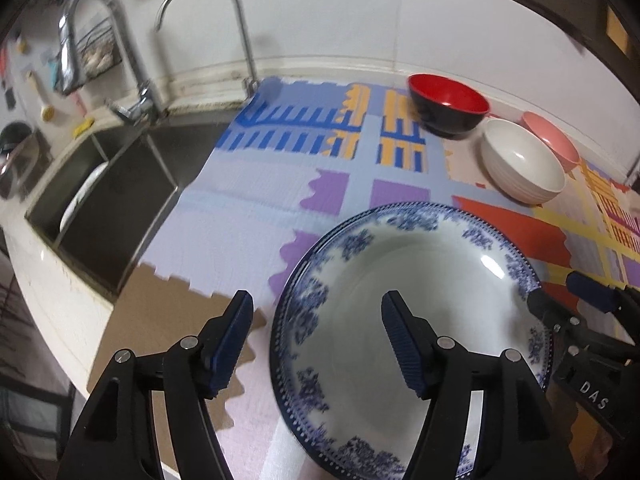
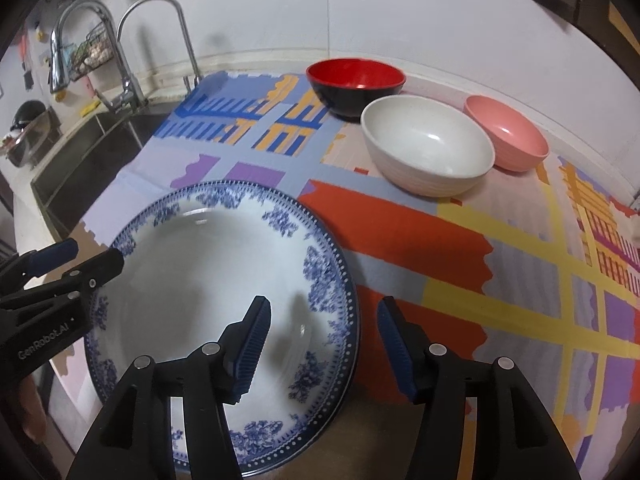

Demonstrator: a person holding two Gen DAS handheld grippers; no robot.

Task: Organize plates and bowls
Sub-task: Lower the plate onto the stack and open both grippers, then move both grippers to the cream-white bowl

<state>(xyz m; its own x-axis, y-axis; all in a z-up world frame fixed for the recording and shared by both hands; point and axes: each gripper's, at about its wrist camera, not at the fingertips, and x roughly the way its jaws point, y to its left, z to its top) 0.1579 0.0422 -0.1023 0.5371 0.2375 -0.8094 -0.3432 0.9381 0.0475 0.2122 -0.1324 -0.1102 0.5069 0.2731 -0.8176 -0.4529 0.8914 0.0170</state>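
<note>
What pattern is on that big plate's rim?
Blue flowers on the white plate, edged with a dotted border; right wrist view.

"DAS" on right claw [image 1: 568,292]; "GenRobot.AI" on left claw [image 2: 96,258].

Setting: a home kitchen, seen along a worktop.
Sink [image 1: 120,200]: steel basin sunk into the counter at 9 o'clock, a white dish lying inside.
Taps: two tall curved faucets [image 1: 224,12], at 11 o'clock behind the basin.
Wall rack [image 1: 96,54]: wire basket at 10 o'clock, with small utensils hung on the wall beside it.
Counter cover: patterned cloth [image 2: 460,248] spread over the worktop.
Tableware: blue-and-white plate [image 2: 224,280] at centre; red-and-black bowl [image 2: 356,80], white bowl [image 2: 428,148] and pink bowl [image 2: 508,136] at 1 o'clock near the tiled wall.
</note>
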